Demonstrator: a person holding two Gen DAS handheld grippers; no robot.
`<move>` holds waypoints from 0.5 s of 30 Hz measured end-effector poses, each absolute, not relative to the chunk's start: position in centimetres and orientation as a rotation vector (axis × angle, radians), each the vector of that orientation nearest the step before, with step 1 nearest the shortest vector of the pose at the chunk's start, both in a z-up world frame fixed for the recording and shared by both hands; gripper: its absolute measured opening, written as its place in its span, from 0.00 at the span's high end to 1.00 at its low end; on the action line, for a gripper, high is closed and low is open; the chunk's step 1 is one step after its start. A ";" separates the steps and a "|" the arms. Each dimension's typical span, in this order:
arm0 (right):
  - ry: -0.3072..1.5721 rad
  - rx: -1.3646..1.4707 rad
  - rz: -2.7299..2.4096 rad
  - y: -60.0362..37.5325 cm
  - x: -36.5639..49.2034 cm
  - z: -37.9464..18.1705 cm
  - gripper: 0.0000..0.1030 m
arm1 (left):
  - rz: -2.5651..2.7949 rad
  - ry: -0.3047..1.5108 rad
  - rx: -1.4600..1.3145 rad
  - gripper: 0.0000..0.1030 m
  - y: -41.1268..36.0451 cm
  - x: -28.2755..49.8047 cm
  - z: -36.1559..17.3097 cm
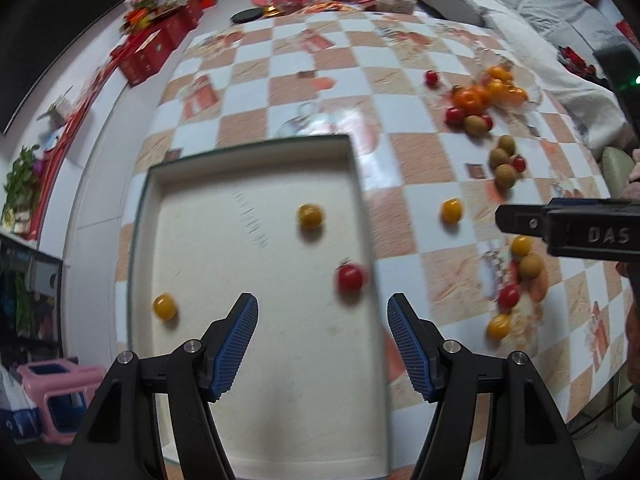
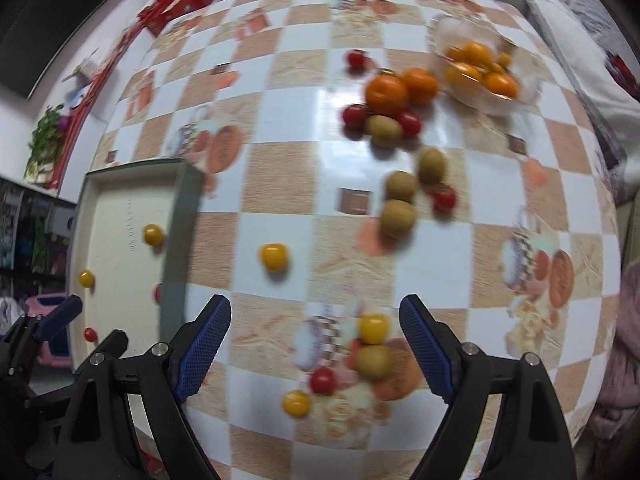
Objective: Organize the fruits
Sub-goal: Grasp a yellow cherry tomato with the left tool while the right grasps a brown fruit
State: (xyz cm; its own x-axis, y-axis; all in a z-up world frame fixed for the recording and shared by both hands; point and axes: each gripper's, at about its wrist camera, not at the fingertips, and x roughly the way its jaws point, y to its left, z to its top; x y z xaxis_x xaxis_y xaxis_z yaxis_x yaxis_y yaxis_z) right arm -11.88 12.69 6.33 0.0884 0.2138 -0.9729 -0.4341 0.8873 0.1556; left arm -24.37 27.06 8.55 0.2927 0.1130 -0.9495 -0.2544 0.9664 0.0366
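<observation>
**Tray left, loose fruit right**

The tray (image 1: 256, 360) lies on the counter (image 2: 280, 92) at its left edge, three fruits (image 1: 310, 216) in it. Right of the tray, fruit lies scattered on the counter. A bowl (image 2: 484, 80) of fruit sits toward the far right corner, oranges (image 2: 386, 94) just left of it.

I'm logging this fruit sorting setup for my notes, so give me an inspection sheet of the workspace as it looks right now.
Surface: table under a checkered orange and white cloth.
Job's things: box holding two yellow tomatoes and one red tomato; more tomatoes, brown fruits and oranges loose on the cloth; clear bowl of yellow and orange fruit.
Clutter: jars and wrapped goods at the far edge, blurred.
Grippers: left claw open over the box; right claw open over a small fruit cluster.
Cables: nothing seen.
Surroundings: red boxes, plant, pink stool, grey sofa.
</observation>
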 end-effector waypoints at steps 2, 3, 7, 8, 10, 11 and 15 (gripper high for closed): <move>1.414 -0.167 0.454 11.2 -11.0 6.0 0.14 | 0.216 1.243 -0.121 0.33 25.8 -23.2 8.8; 1.420 -0.151 0.436 10.4 -10.5 5.8 0.14 | 0.200 1.240 -0.116 0.33 25.1 -22.5 8.8; 1.434 -0.095 0.391 8.2 -8.6 5.1 0.14 | 0.164 1.249 -0.093 0.33 22.8 -19.8 8.0; 1.438 -0.082 0.387 7.9 -8.1 4.9 0.14 | 0.158 1.251 -0.091 0.33 22.4 -19.3 7.8; 1.445 -0.063 0.387 7.5 -7.4 4.5 0.14 | 0.151 1.258 -0.089 0.33 21.6 -18.3 7.2; 1.448 -0.062 0.390 7.5 -7.0 4.3 0.15 | 0.150 1.260 -0.088 0.33 21.4 -17.8 6.8; 1.462 -0.068 0.422 8.0 -6.0 3.5 0.25 | 0.154 1.276 -0.081 0.33 20.8 -16.1 5.2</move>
State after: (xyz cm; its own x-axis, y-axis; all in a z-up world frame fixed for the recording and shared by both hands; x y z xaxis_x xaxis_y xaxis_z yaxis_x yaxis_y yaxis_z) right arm -5.99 7.97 3.54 0.0490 0.2356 -0.9706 -0.3178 0.9250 0.2085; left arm -16.13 20.83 5.20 0.2819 0.0696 -0.9569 -0.1600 0.9868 0.0247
